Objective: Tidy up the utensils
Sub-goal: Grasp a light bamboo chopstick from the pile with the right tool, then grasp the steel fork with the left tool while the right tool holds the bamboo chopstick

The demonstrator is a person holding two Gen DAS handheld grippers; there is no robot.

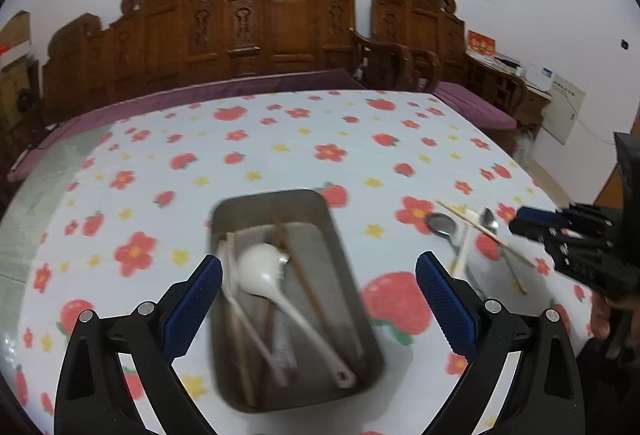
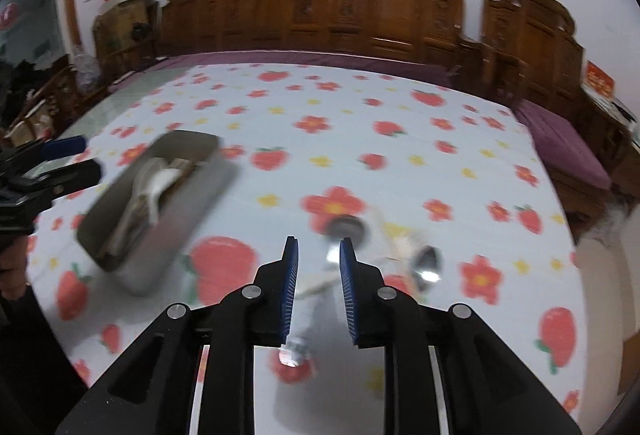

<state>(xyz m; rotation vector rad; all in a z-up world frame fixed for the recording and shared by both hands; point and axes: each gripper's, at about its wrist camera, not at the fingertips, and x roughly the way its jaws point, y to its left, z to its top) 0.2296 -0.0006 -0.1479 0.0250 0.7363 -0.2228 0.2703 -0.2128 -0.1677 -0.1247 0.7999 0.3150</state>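
Note:
A grey metal tray (image 1: 344, 231) sits on the flowered tablecloth and holds a white ceramic spoon (image 1: 264, 267), brown chopsticks (image 1: 296, 259) and other utensils. My left gripper (image 1: 320, 283) is open and empty, just above the tray's near half. Loose utensils lie to the right: a metal spoon (image 1: 442, 225), a second metal spoon (image 1: 489, 219) and a pale chopstick (image 1: 480, 229). In the right wrist view my right gripper (image 2: 319, 263) is partly open, its jaws on either side of a metal spoon's handle (image 2: 294, 349), bowl (image 2: 346, 227) ahead. The tray (image 2: 192, 219) lies to its left.
A second spoon (image 2: 426, 267) and a white utensil (image 2: 400, 243) lie just right of my right gripper. The round table's far edge meets a purple cushioned wooden bench (image 1: 280, 35). A wooden armchair (image 1: 400, 63) stands at the back right.

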